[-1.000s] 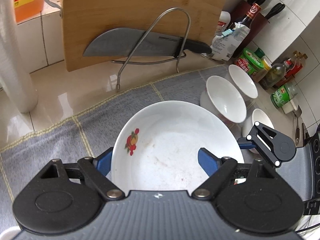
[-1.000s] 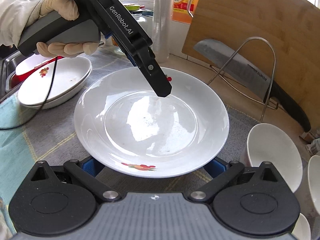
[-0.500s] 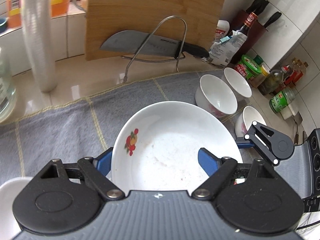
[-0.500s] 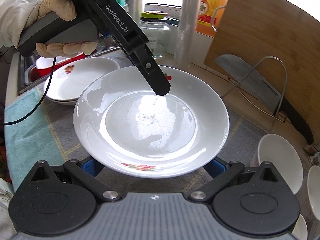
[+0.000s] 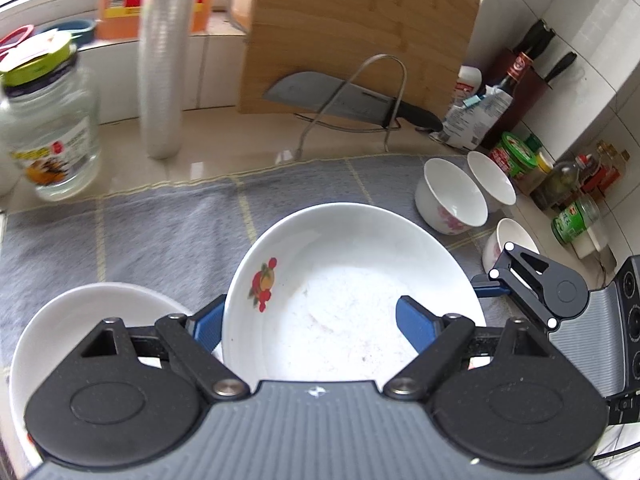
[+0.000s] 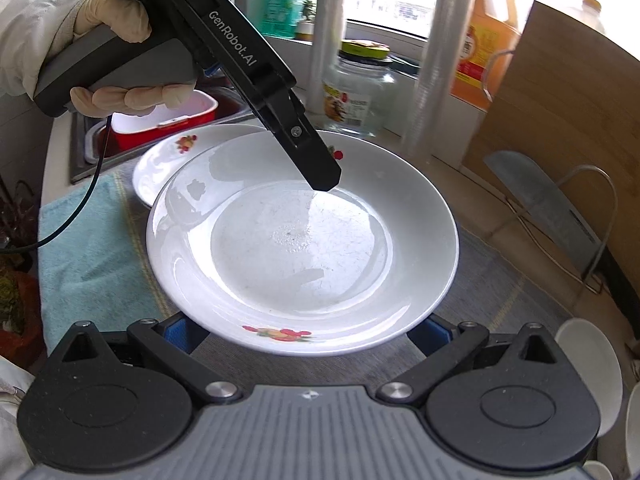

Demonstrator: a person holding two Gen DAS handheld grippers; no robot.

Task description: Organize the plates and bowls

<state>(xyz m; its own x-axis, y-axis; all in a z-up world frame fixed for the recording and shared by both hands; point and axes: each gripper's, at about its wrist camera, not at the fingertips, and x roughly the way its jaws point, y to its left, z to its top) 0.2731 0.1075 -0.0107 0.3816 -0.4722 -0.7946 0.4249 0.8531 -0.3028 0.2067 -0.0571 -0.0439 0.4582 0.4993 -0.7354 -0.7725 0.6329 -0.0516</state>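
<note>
Plates and bowls only partly sorted so far. At lower left of the left wrist view, second white plate (image 5: 80,320) lying flat on grey mat (image 5: 140,232), most likely the base of the stack to build on. Just right of it, flowered plate (image 5: 340,300) raised above the mat. Left hand-held gripper (image 5: 312,324) pinching that flowered plate at the rim: one blue pad outside and below on the left, the other over the inner slope on the right. On the opposite side, right hand-held gripper (image 6: 302,328) with both pads spread wide and tucked under the rim; pressing or merely cradling, impossible to tell. At far right, three small bowls (image 5: 448,200) standing loose and unstacked near the mat's corner. Judged roughly a third done: one plate parked, one in the air, bowls not yet nested.

Open mat across the middle, enough for a level carry. Along the upper edge, left to right: glass jar (image 5: 48,132), tall sleeve of cups (image 5: 162,80), cutting board (image 5: 352,32) with cleaver (image 5: 340,100) on a wire rack, then crowded bottles (image 5: 576,184) close beside the bowls. In the right wrist view, sink (image 6: 84,136) close behind the parked plate at upper left, so little margin there for overshoot.
</note>
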